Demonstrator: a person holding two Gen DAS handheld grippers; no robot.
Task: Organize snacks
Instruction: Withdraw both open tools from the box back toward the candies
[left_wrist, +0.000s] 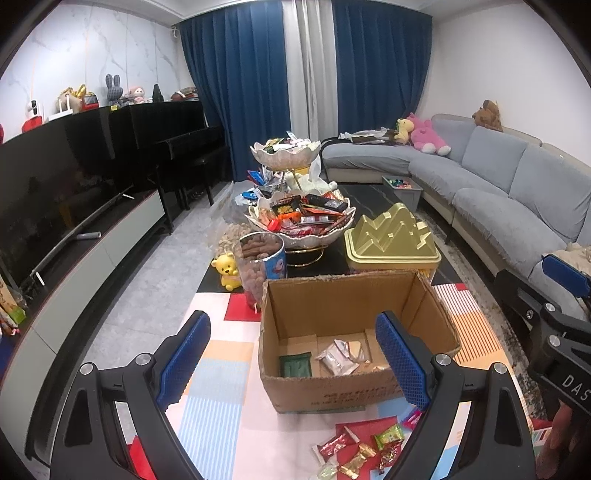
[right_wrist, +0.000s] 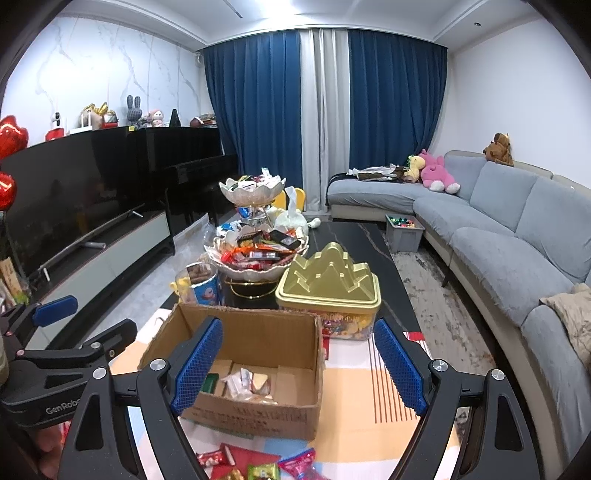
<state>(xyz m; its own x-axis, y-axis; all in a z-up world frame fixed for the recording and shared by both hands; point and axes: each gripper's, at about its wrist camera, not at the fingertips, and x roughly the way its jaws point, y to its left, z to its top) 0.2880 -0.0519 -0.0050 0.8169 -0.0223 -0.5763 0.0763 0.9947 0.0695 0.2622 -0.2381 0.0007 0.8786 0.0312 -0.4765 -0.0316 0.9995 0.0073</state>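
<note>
An open cardboard box (left_wrist: 354, 295) (right_wrist: 255, 328) stands on the colourful mat and holds a few wrapped snacks (left_wrist: 338, 356) (right_wrist: 243, 382), among them a green packet (left_wrist: 295, 365). Loose wrapped candies (left_wrist: 362, 448) (right_wrist: 258, 465) lie on the mat in front of the box. My left gripper (left_wrist: 295, 358) is open and empty, its blue pads (left_wrist: 183, 360) spread before the box. My right gripper (right_wrist: 295, 365) is open and empty too, held over the box's near side. Each gripper shows at the edge of the other's view.
Behind the box stand a gold mountain-lidded tin (left_wrist: 393, 238) (right_wrist: 328, 284), a tiered bowl stand heaped with snacks (left_wrist: 299, 218) (right_wrist: 258, 254), a clear jar of nuts (left_wrist: 260, 266) and a yellow bear toy (left_wrist: 227, 271). A grey sofa (right_wrist: 498, 236) runs along the right, a TV cabinet (left_wrist: 92, 251) on the left.
</note>
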